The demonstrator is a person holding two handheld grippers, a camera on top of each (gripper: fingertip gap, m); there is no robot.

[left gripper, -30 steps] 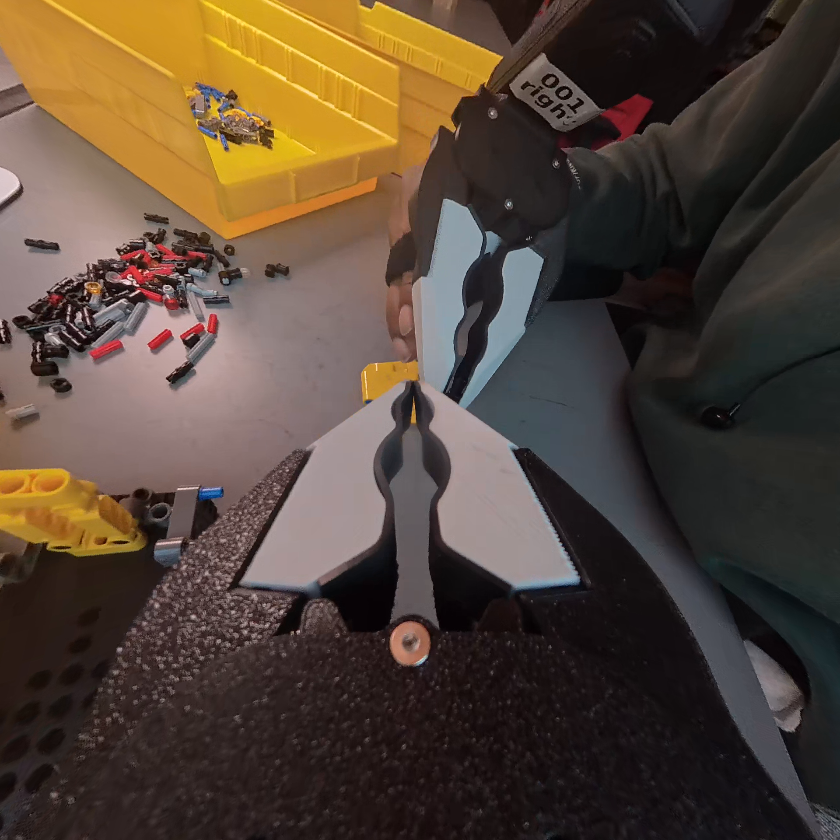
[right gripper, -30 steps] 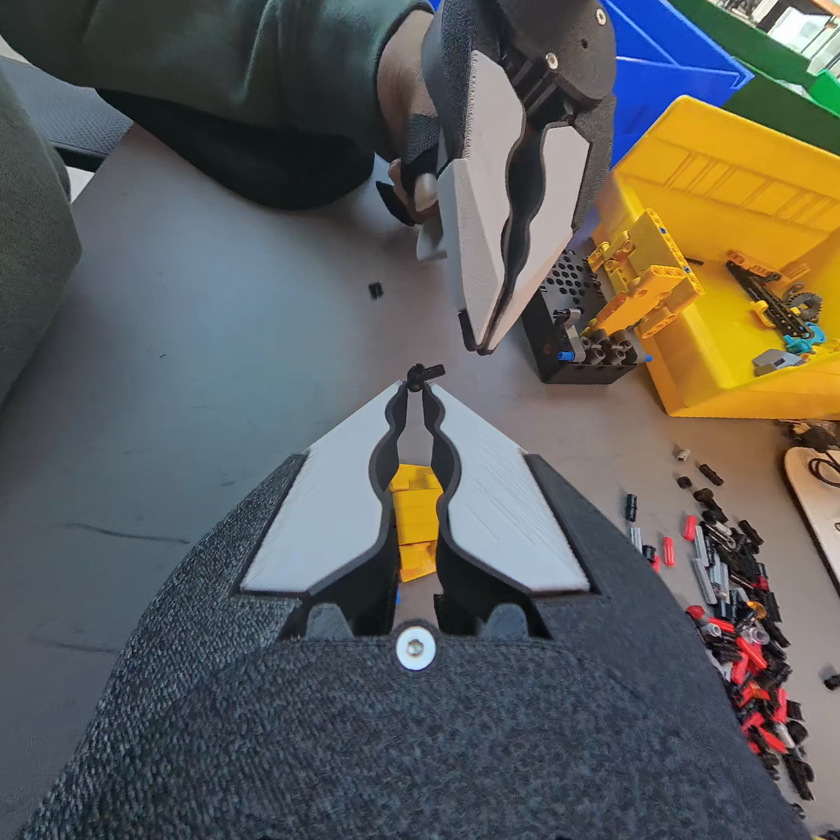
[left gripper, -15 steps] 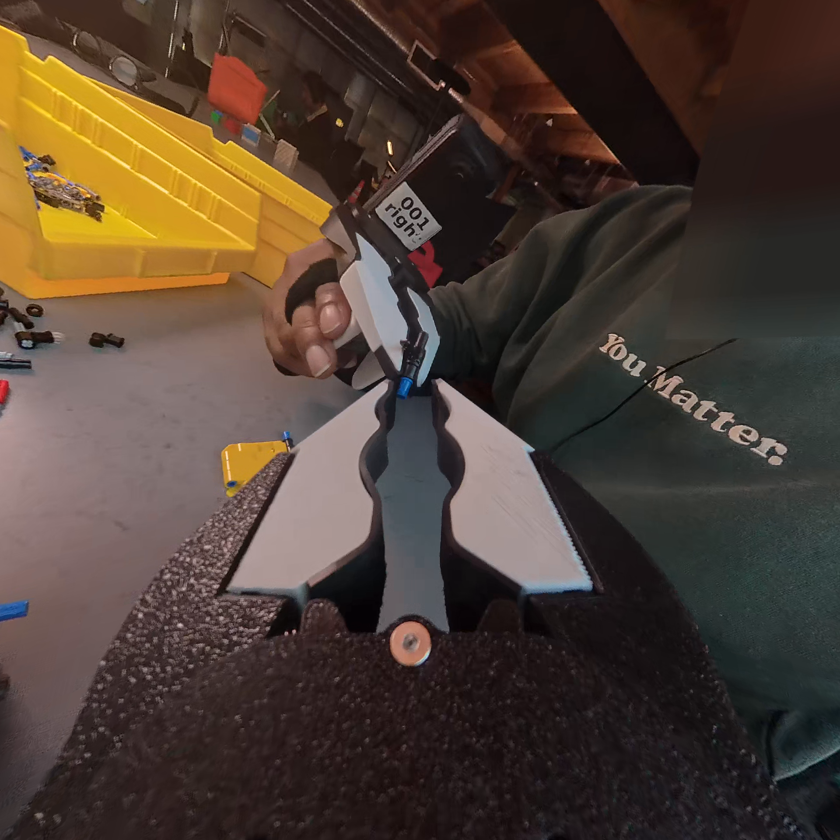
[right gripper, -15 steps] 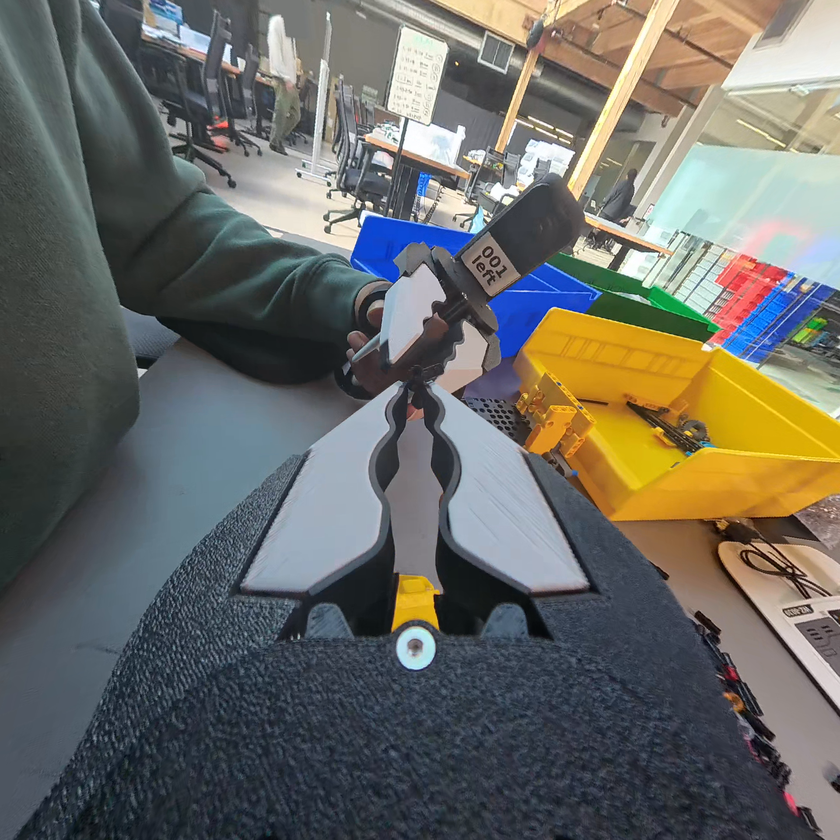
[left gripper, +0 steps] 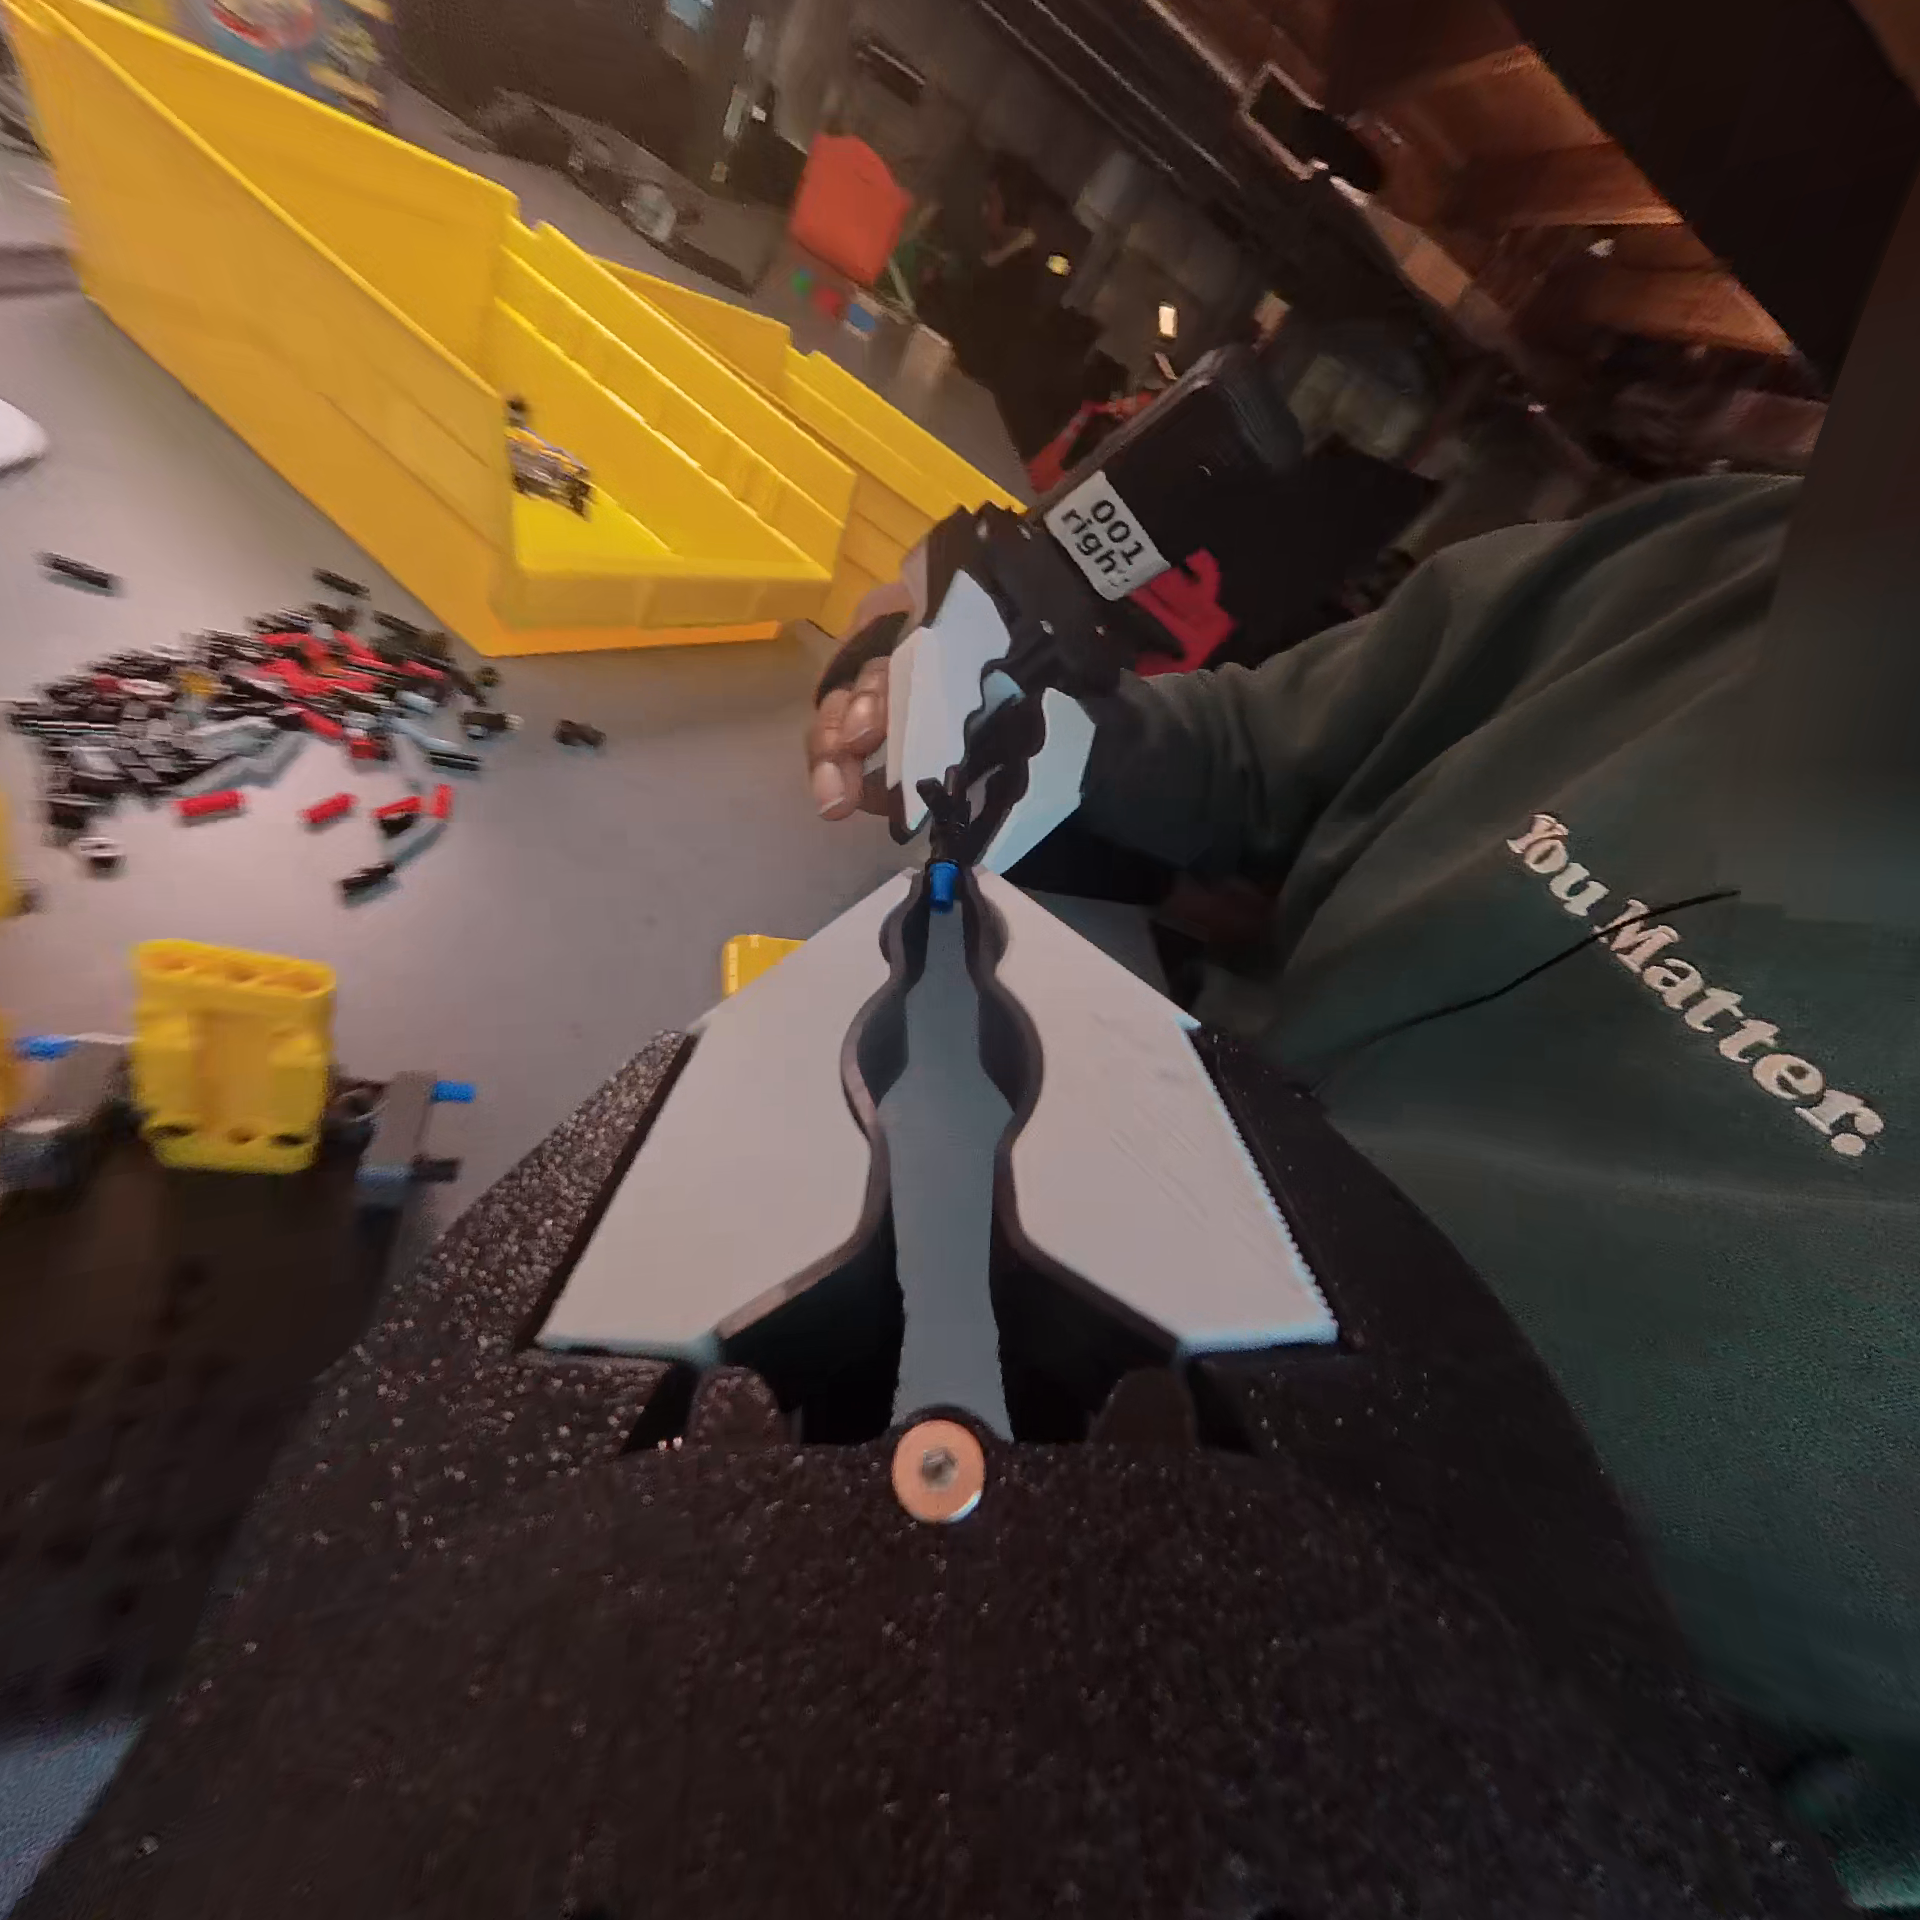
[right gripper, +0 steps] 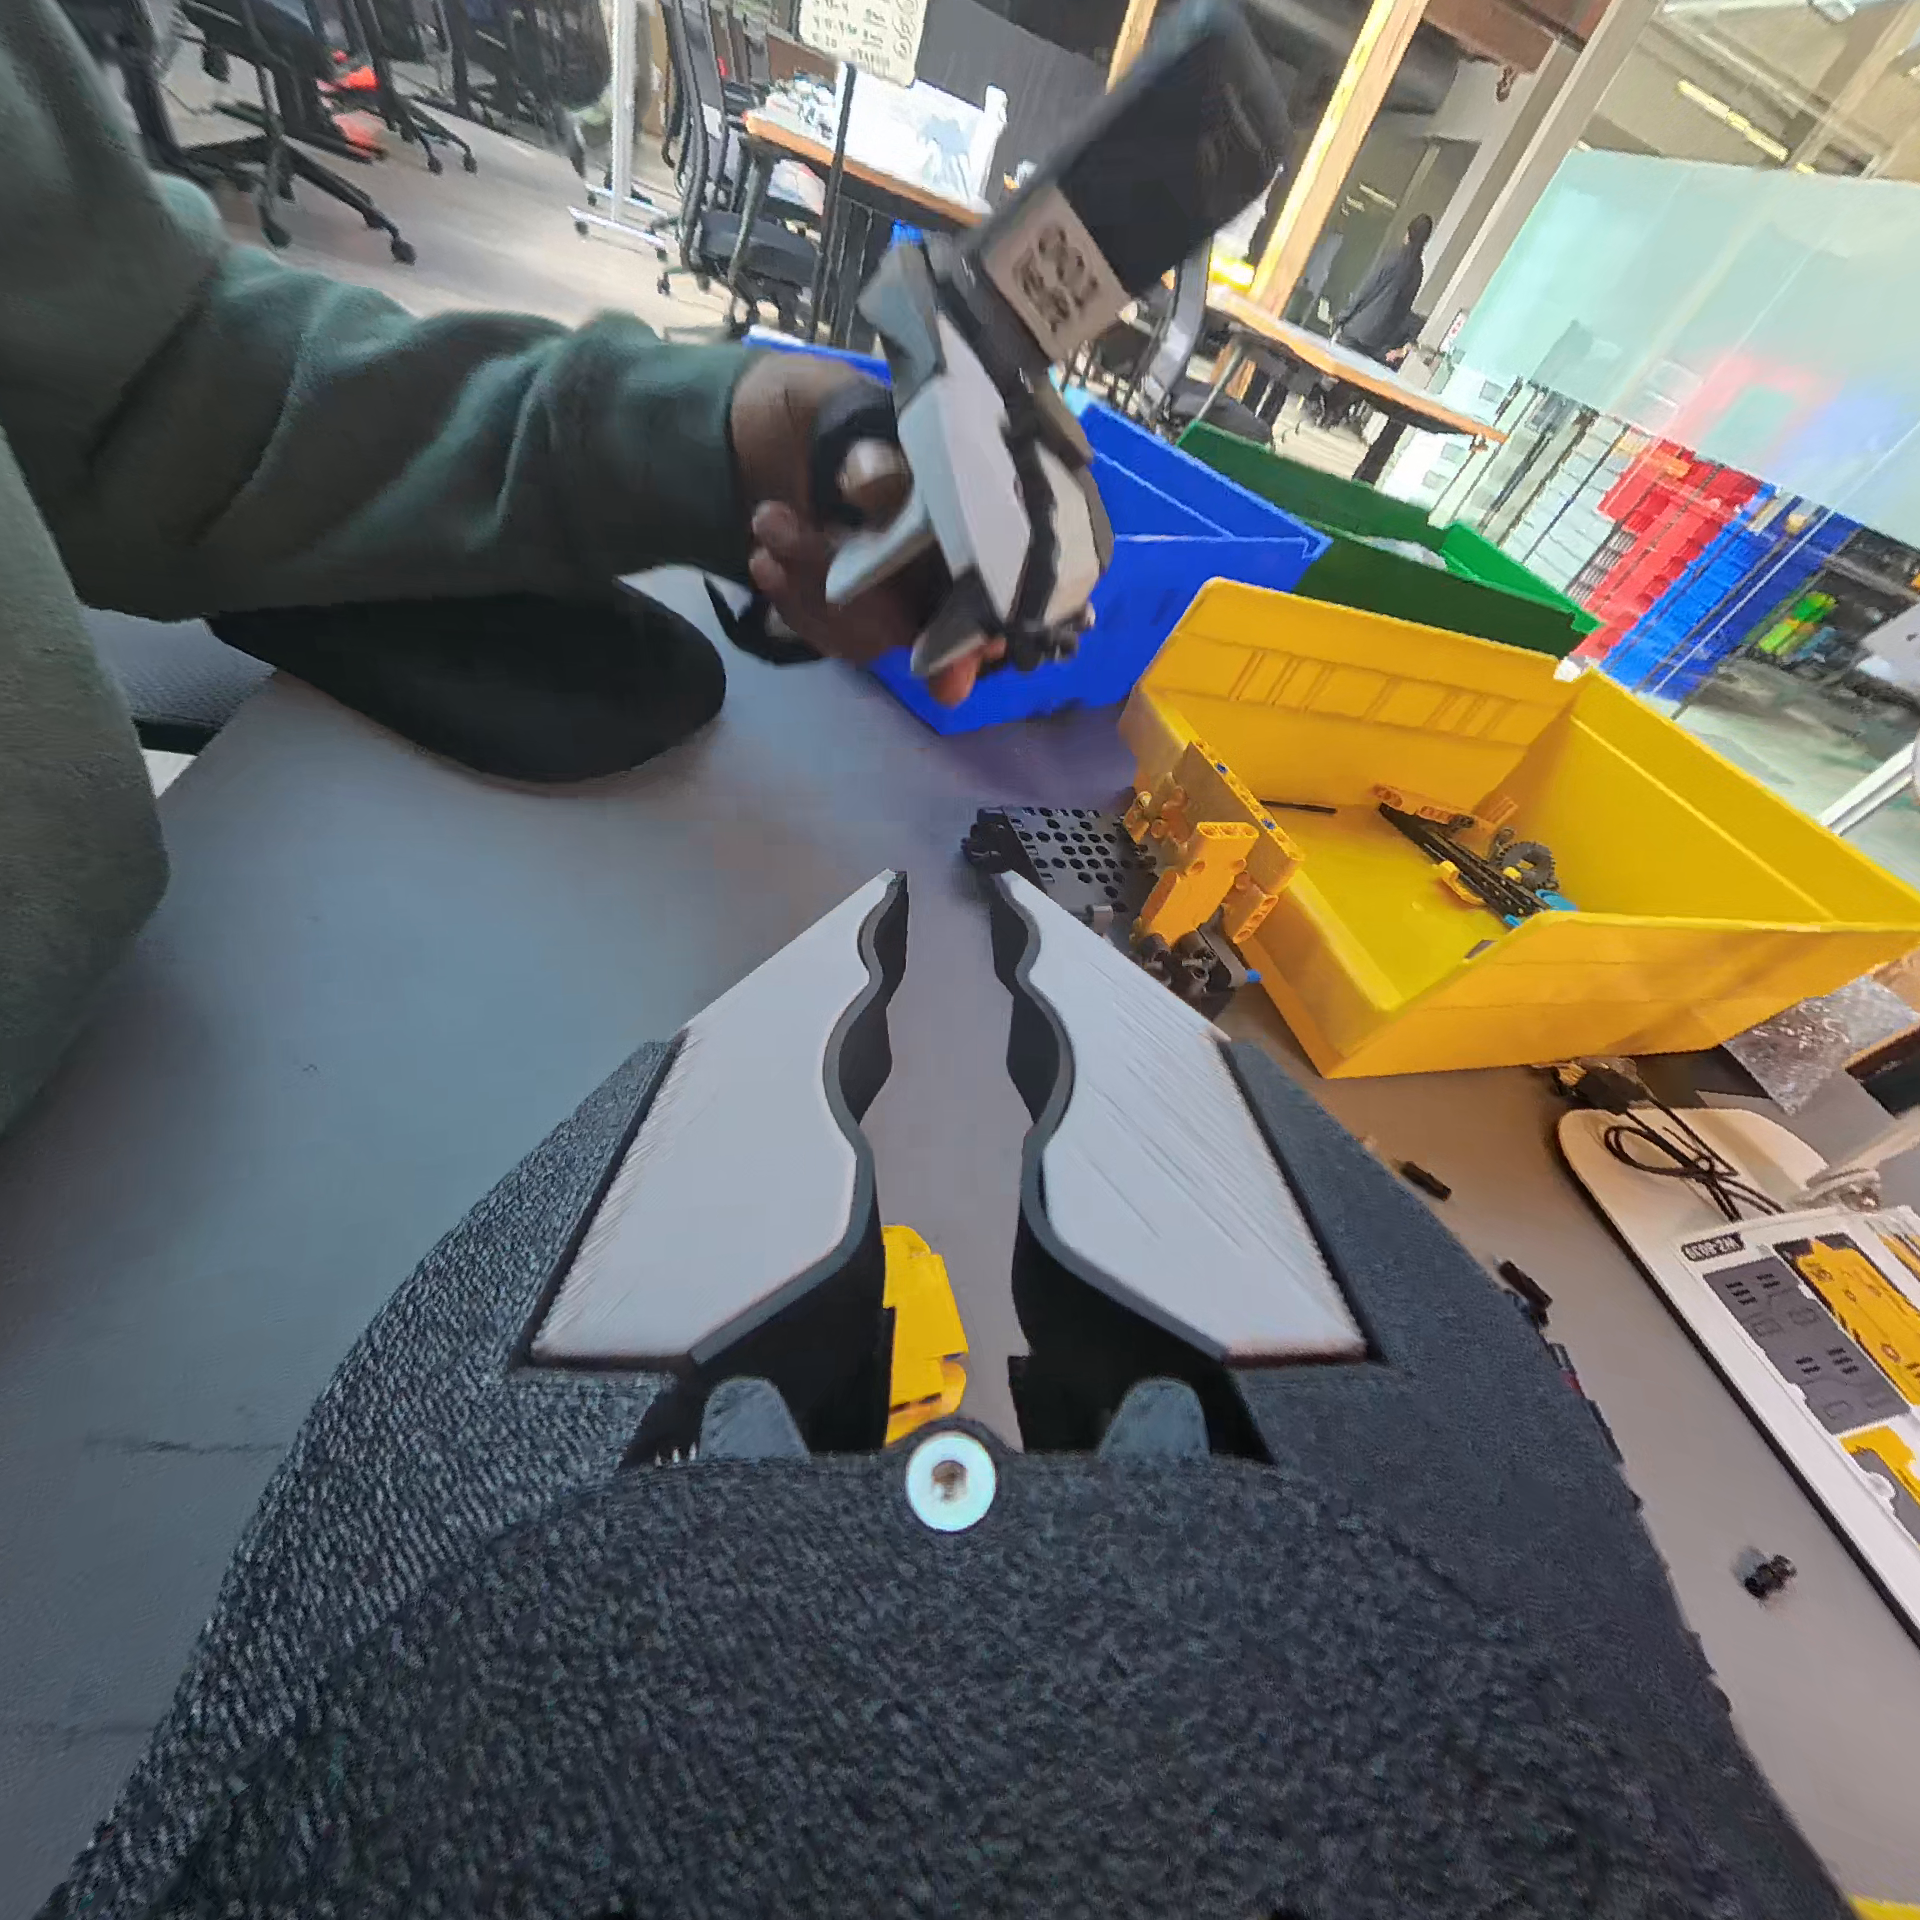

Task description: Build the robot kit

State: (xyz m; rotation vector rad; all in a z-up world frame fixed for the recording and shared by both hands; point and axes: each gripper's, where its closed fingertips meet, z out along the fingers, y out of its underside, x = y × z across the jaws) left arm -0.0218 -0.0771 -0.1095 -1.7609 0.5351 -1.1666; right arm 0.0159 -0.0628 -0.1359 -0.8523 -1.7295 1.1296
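Observation:
My left gripper (left gripper: 940, 883) is shut on a small blue pin (left gripper: 940, 888) at its tips. A small black connector (left gripper: 951, 816) sits on the pin's far end. My right gripper (right gripper: 945, 894) is open and empty above the grey table. In the left wrist view its fingers (left gripper: 935, 675) stand just beyond the black connector. In the right wrist view the left gripper is blurred, held up and apart, with its fingers (right gripper: 966, 488) pointing down. A small yellow piece (right gripper: 920, 1320) lies on the table under my right gripper; it also shows in the left wrist view (left gripper: 764, 956).
A black perforated plate with a yellow assembly (right gripper: 1205, 862) stands beside a yellow bin (right gripper: 1558, 831). A blue bin (right gripper: 1174, 582) is behind it. A pile of small black, red and grey parts (left gripper: 239, 707) lies on the table. An instruction sheet (right gripper: 1818, 1340) lies at right. The left gripper's tips are roughly 5 centimetres from the right gripper's. The small yellow piece (right gripper: 920, 1320) sits 11 centimetres or so from the ends of my right fingers. My left wrist view (left gripper: 750, 967) looks at it from another angle.
My right gripper has opened and let go of the black connector, which now sits on the blue pin in my left gripper. The two grippers have drawn apart.

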